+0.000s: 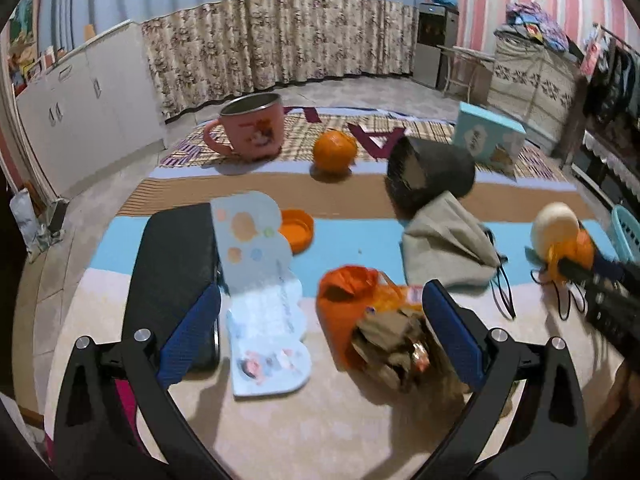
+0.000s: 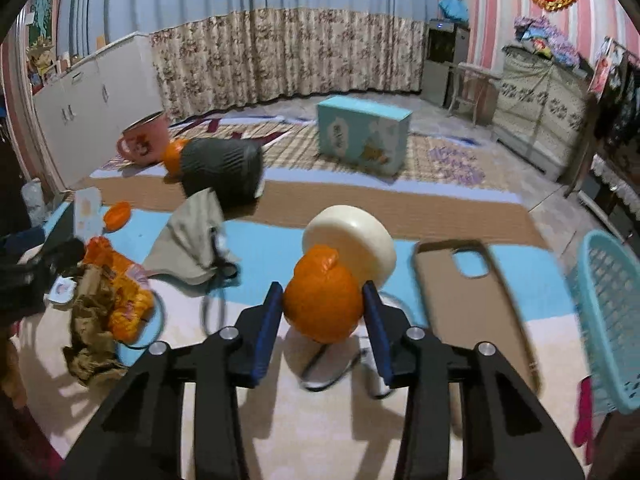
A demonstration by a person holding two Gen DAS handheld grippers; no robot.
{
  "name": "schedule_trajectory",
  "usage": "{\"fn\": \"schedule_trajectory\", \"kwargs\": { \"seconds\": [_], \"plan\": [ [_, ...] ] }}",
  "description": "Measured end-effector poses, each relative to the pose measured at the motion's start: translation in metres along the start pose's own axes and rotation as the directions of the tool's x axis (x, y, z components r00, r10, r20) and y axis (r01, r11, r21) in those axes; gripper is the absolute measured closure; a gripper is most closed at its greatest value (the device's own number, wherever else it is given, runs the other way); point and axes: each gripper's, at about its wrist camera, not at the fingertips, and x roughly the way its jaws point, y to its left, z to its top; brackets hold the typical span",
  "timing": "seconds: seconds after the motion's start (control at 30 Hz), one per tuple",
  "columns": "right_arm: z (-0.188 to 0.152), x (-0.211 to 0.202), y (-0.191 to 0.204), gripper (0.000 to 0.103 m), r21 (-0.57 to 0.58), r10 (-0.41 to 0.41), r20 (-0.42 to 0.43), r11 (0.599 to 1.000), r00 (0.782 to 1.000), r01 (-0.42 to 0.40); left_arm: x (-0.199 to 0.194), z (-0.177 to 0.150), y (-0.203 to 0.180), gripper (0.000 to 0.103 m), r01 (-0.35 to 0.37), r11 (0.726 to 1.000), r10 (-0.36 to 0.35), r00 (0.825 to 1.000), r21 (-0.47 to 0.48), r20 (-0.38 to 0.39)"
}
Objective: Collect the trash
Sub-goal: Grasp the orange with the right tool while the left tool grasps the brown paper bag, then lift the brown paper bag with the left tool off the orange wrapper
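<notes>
My right gripper [image 2: 323,307] is shut on an orange peel ball [image 2: 322,304], held just above the table in front of a white round fan [image 2: 352,240]. It also shows in the left wrist view [image 1: 570,254] at far right. My left gripper [image 1: 320,334] is open, its blue pads either side of a pile of trash: an orange wrapper [image 1: 348,300] and crumpled brown paper [image 1: 394,350]. The same pile shows in the right wrist view [image 2: 108,292] at the left.
A light blue basket [image 2: 608,320] stands at the right table edge. A phone case [image 2: 472,292], grey pouch [image 1: 444,244], black speaker [image 1: 428,172], black case [image 1: 172,276], card booklet [image 1: 260,292], orange lid [image 1: 298,228], whole orange [image 1: 334,150], pink mug [image 1: 250,126] and blue box [image 1: 488,136] lie around.
</notes>
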Motion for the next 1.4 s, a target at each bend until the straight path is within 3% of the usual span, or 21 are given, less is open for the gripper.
{"fn": "schedule_trajectory", "kwargs": {
  "seconds": [0.17, 0.27, 0.37, 0.4, 0.53, 0.93, 1.03, 1.2, 1.27, 1.33, 1.4],
  "plan": [
    [0.002, -0.004, -0.024, 0.062, 0.052, -0.010, 0.006, 0.999, 1.000, 0.010, -0.002, -0.009, -0.005, 0.011, 0.021, 1.000, -0.021, 1.000, -0.017, -0.008],
    [0.005, -0.006, -0.030, 0.062, 0.061, -0.014, 0.014, 0.998, 1.000, 0.013, 0.002, -0.013, -0.009, 0.024, 0.063, 0.998, -0.064, 0.997, -0.029, -0.042],
    [0.007, -0.011, -0.030, 0.062, 0.063, -0.014, 0.029, 0.998, 0.999, 0.012, 0.009, -0.015, -0.016, 0.043, 0.094, 0.995, -0.096, 0.992, -0.022, -0.079],
    [0.007, -0.012, -0.029, 0.062, 0.062, -0.013, 0.032, 0.998, 0.999, 0.011, 0.011, -0.016, -0.019, 0.053, 0.097, 0.995, -0.098, 0.991, -0.010, -0.092],
    [0.007, -0.013, -0.029, 0.062, 0.053, -0.014, 0.038, 0.999, 0.999, 0.012, 0.009, -0.017, -0.027, 0.058, 0.086, 0.996, -0.083, 0.993, 0.031, -0.087],
    [0.008, -0.022, -0.044, 0.062, 0.112, -0.013, 0.063, 0.994, 0.998, 0.006, -0.019, 0.008, -0.014, 0.058, 0.151, 0.989, -0.150, 0.988, -0.009, 0.028],
    [0.008, -0.023, -0.050, 0.062, 0.122, -0.020, 0.064, 0.993, 0.998, 0.012, -0.014, 0.009, -0.012, 0.057, 0.164, 0.987, -0.163, 0.986, -0.007, 0.019],
    [0.008, -0.017, -0.056, 0.062, 0.143, -0.020, 0.050, 0.990, 0.999, 0.013, 0.011, 0.008, -0.007, 0.056, 0.104, 0.994, -0.104, 0.994, 0.013, -0.034],
    [0.009, -0.016, -0.057, 0.062, 0.147, -0.017, 0.049, 0.989, 0.999, 0.009, 0.018, 0.007, -0.002, 0.052, 0.078, 0.997, -0.078, 0.996, 0.011, -0.048],
    [0.009, -0.015, -0.057, 0.062, 0.146, -0.009, 0.050, 0.989, 0.999, 0.002, 0.015, 0.005, 0.001, 0.031, 0.046, 0.999, -0.046, 0.998, -0.003, -0.049],
    [0.010, -0.015, -0.056, 0.062, 0.139, -0.008, 0.052, 0.990, 0.999, 0.000, 0.007, 0.001, 0.003, 0.022, 0.016, 1.000, -0.016, 0.999, -0.010, -0.037]
  ]
}}
